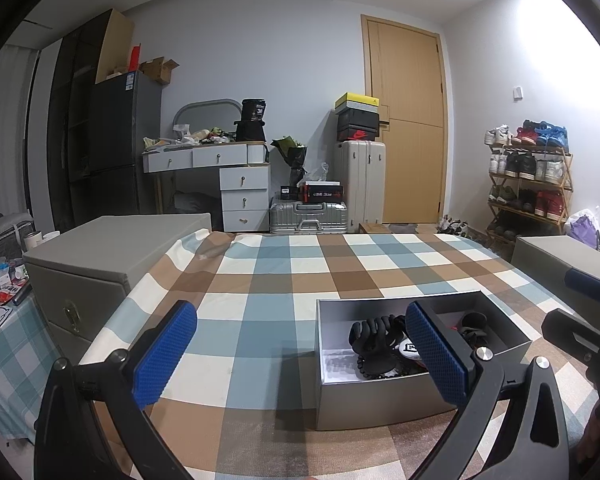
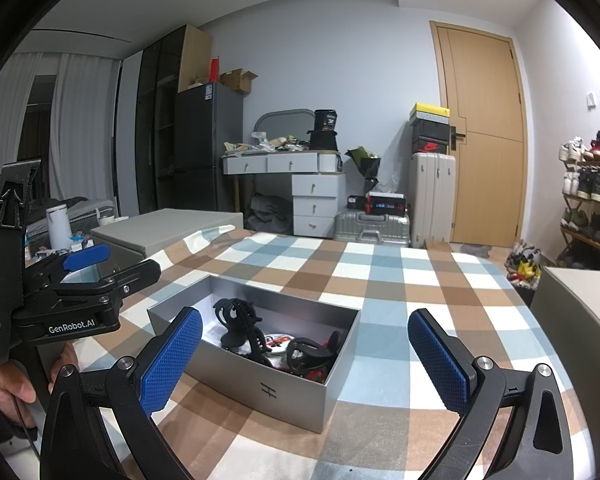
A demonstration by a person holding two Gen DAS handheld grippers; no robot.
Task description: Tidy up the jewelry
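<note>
The jewelry box (image 2: 284, 390), a lidless grey carton with a small mark on its near wall, sits on the counter (image 2: 380, 280), which is covered by a checked cloth in blue, brown and cream. It lies toward the near side of the cloth, turned at an angle to the counter's edges. Inside it, at the left, a black hair claw clip (image 2: 240, 328) stands tilted up above the rest; to its right lies a round white badge (image 2: 278, 340) with dark print, and at the right end a second black clip (image 2: 312, 354) rests over something red (too hidden to name). In the left wrist view the same box (image 1: 380, 400) shows a beaded black band (image 1: 374, 366) along its near wall, just below the upright clip (image 1: 374, 338); it may be a bracelet, though the view is too coarse to be sure.

The left claw (image 1: 300, 356) is spread wide and holds nothing, its blue pads well apart: the left pad hangs over bare cloth and the right pad stands in front of the box's middle. The right claw (image 2: 306, 360) is likewise spread and empty, with the box between its two pads in that view. From the right wrist camera the left claw (image 2: 100, 266) appears at the left edge, near the box's far left corner, with a hand (image 2: 10, 384) gripping its handle below.

Grey storage boxes flank the counter, one on the left (image 1: 112, 252) and one on the right (image 2: 580, 320).
</note>
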